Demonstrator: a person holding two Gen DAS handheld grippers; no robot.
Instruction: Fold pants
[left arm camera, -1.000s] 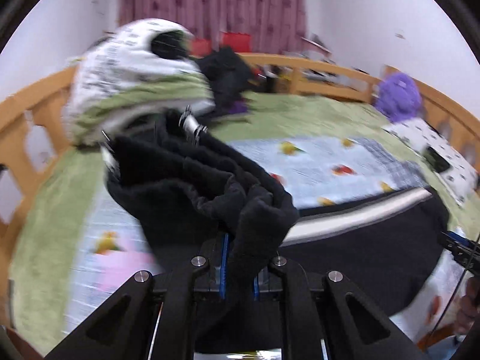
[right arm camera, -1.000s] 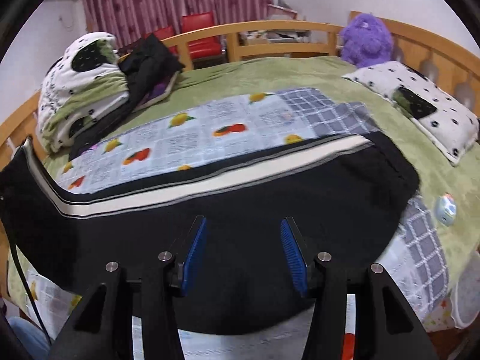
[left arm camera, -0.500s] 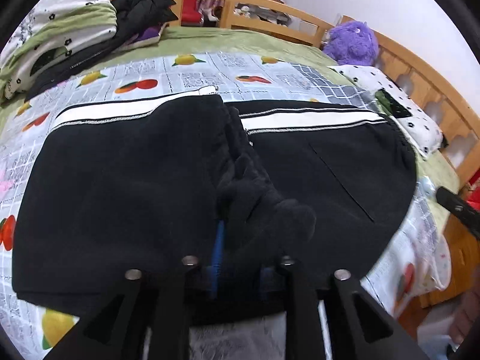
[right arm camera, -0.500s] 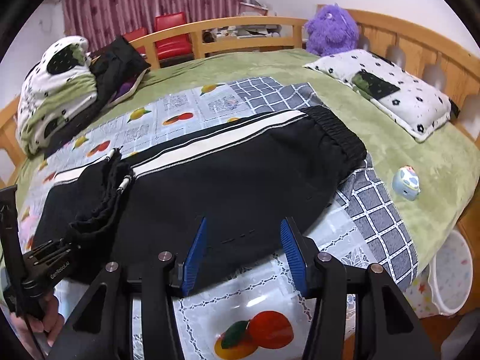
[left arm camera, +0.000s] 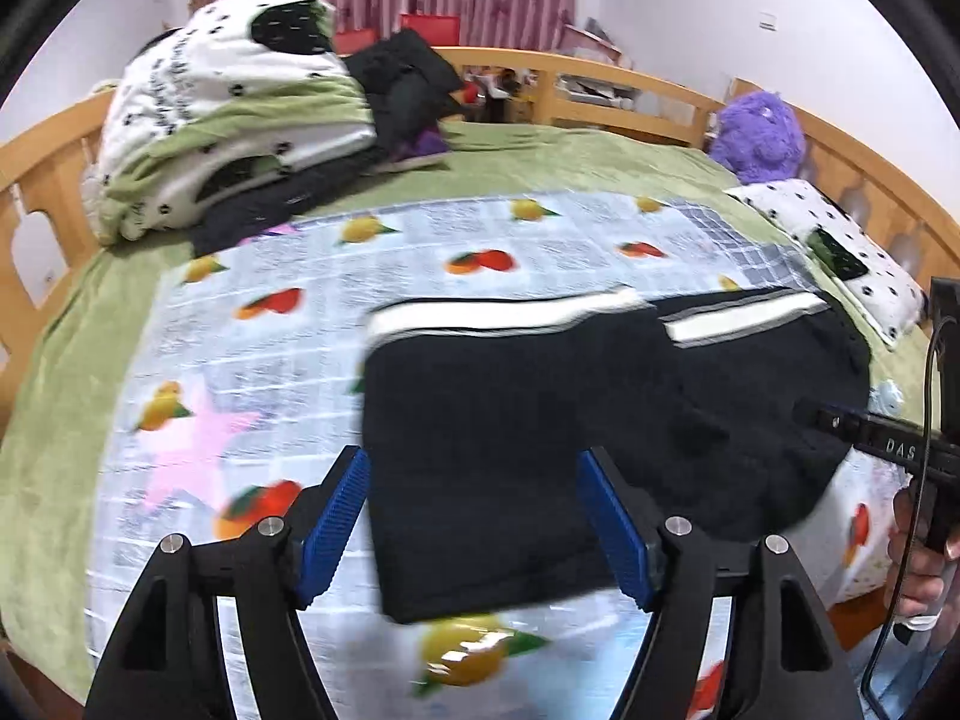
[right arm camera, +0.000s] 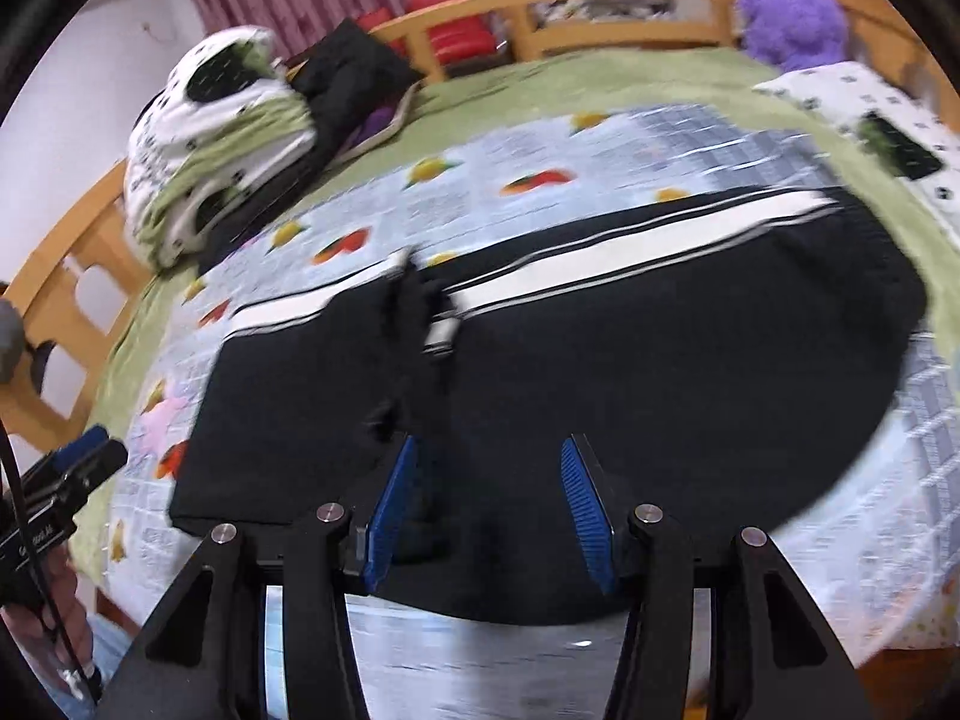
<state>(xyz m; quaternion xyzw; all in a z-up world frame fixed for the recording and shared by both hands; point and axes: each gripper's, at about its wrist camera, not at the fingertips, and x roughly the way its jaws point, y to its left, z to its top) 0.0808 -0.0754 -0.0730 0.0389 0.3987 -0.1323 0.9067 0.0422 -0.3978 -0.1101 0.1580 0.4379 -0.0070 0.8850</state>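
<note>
pants (left arm camera: pixel 540 420) folded over on mat (left arm camera: pixel 420 252) | both grippers (left arm camera: pixel 474 516) (right arm camera: pixel 489 504) released | pillow (left arm camera: pixel 840 240) apparently just beside

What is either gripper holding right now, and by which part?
Nothing. The left gripper and right gripper are both open above the black pants, which lie folded on the bed.

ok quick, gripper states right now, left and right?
Left gripper: open, holding nothing, above the folded black pants.
Right gripper: open, holding nothing, over the pants.
</note>
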